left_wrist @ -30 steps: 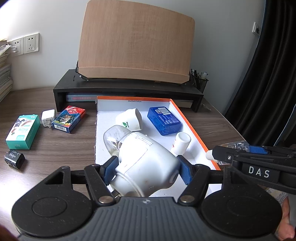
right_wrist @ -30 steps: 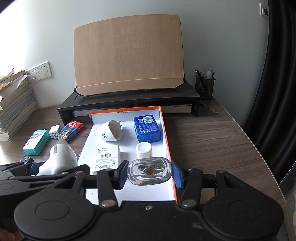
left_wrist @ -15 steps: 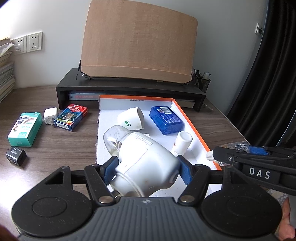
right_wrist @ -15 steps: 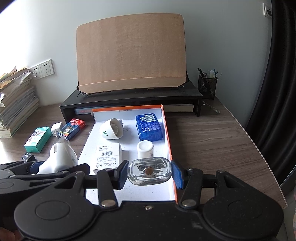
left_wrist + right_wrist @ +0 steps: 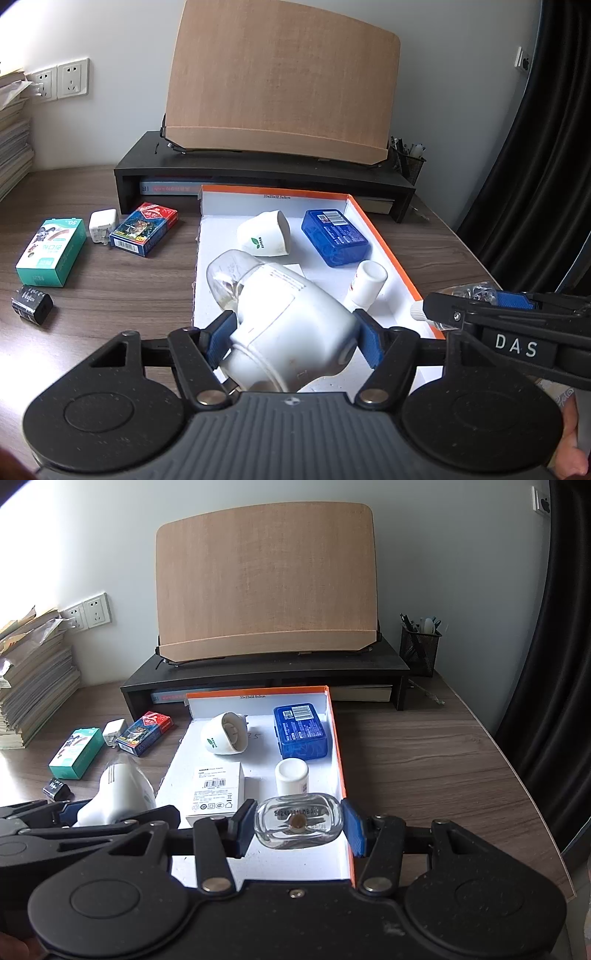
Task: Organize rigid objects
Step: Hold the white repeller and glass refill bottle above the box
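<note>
Nothing had shifted since the earlier frames. The left gripper (image 5: 291, 332) pinched the white device (image 5: 291, 317) (clear dome forward) above the near end of the orange-edged tray (image 5: 341, 760). The right gripper (image 5: 298, 825) clamped a clear glass bottle (image 5: 298, 825), perhaps perfume, over the tray's near right corner, just behind a small white bottle (image 5: 291, 775).

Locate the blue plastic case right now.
The blue plastic case lies in the orange-rimmed tray, at its far right corner, beside the tipped white cup and beyond the small white bottle.
</note>
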Tool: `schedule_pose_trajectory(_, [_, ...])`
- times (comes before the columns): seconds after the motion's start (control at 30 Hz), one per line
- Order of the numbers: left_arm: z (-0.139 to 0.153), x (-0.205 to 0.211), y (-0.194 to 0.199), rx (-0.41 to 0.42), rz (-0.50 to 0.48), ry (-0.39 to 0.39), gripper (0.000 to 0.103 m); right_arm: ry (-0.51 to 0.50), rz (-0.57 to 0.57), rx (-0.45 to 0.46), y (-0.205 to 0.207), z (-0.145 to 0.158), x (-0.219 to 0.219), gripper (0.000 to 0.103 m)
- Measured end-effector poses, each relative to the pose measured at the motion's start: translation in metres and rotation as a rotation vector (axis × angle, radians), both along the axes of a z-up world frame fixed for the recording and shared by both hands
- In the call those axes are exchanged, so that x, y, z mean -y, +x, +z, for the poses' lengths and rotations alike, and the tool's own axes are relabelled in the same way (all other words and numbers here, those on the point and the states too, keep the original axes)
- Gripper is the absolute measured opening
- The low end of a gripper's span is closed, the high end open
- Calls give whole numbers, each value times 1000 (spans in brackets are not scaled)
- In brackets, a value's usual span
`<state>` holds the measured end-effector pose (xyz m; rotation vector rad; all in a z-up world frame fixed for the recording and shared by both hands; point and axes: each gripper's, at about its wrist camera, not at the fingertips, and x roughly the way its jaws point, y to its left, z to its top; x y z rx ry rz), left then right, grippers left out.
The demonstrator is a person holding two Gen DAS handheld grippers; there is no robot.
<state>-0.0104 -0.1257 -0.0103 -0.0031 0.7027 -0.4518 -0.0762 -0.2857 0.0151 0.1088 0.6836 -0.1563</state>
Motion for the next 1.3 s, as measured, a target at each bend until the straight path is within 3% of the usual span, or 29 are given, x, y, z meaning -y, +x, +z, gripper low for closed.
schedule_pose_trajectory(1.3, [-1,1,2,-2,9,8,69,8,3,-7,2,-3,1,60])
